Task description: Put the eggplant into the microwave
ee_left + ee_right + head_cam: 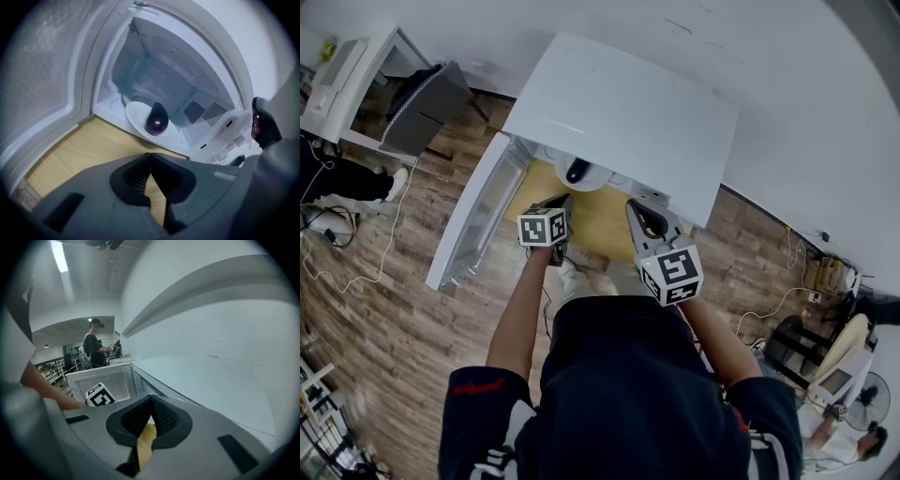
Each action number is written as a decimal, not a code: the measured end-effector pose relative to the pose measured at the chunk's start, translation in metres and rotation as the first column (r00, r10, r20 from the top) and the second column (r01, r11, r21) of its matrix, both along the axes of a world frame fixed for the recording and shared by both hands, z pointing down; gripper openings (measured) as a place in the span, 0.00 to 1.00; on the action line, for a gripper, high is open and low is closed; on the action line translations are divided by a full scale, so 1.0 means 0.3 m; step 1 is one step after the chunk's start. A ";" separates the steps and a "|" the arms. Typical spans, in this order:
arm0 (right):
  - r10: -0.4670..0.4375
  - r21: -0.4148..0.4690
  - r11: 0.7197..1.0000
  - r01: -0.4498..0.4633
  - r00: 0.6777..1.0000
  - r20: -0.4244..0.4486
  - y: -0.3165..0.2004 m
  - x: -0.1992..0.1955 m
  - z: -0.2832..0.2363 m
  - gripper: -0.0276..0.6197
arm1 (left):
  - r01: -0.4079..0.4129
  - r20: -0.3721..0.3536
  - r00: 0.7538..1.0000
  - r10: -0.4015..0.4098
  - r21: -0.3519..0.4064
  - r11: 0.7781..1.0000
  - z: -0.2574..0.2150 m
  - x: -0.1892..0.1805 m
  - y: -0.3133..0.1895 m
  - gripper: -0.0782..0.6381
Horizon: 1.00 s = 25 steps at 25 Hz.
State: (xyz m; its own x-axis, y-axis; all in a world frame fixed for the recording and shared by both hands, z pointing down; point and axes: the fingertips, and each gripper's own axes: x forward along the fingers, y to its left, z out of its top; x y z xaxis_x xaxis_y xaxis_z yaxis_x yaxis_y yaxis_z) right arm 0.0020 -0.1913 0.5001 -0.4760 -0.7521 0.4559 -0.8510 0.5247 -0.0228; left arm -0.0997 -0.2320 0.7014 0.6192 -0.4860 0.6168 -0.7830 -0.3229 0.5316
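The dark purple eggplant (pixel 157 119) stands on the white turntable plate (pixel 136 112) inside the open white microwave (pixel 619 112); the head view shows it just under the top's front edge (pixel 577 171). My left gripper (pixel 150 153) is shut and empty, a short way in front of the opening, over the wooden table (pixel 93 145). In the head view it (pixel 562 200) sits left of my right gripper (pixel 630 204). The right gripper (pixel 151 397) is shut with nothing in it, beside the microwave's right front.
The microwave door (pixel 478 220) hangs wide open to the left, its inner face (pixel 42 70) close beside my left gripper. The microwave's control panel (pixel 225 131) is at the right of the opening. Another person (pixel 96 348) stands far off in the room. Cables lie on the wooden floor (pixel 356 272).
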 end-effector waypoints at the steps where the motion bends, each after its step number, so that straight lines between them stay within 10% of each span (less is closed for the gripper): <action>1: 0.001 -0.001 1.000 -0.001 1.000 0.000 -0.001 -0.001 0.000 0.06 | 0.000 -0.001 1.000 0.000 0.000 1.000 -0.004 0.000 -0.005 0.13; 25: 0.032 -0.004 0.999 -0.032 0.999 -0.005 -0.004 0.037 0.004 0.06 | -0.027 0.010 1.000 0.027 0.001 1.000 -0.024 0.075 -0.124 0.13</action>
